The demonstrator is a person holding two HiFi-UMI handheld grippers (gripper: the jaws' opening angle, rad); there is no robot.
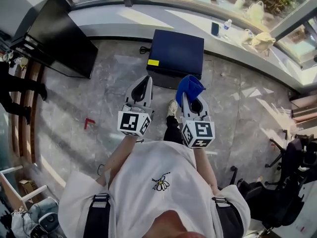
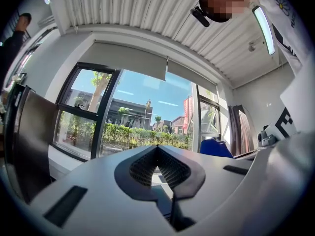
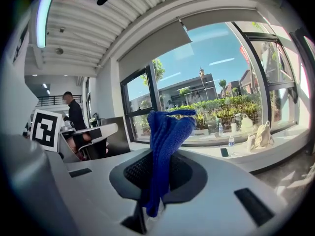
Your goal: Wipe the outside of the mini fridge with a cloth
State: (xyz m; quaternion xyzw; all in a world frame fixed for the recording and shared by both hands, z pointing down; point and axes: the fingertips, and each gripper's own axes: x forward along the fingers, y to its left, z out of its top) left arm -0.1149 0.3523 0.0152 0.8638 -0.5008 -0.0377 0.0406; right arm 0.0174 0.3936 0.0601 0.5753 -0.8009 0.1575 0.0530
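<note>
Right gripper (image 3: 160, 151) clamped on blue cloth (image 3: 165, 132), bunched beyond its fingertips. Left gripper (image 2: 157, 147) fingers together, empty. Mini fridge (image 1: 176, 53) ahead of both.

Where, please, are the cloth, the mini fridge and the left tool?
cloth (image 3: 164, 149), right gripper view, its folded middle.
mini fridge (image 1: 177, 51), head view, its top face.
left tool (image 2: 157, 149), left gripper view, where its tips meet.

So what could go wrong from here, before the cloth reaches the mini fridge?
1. The right tongs pinch the blue cloth as a narrow bunch, so it may slip out under pressure.
2. With so little cloth spread, the tongs could scrape the mini fridge.
3. The left tongs are shut and empty, so nothing steadies the fridge.
</note>
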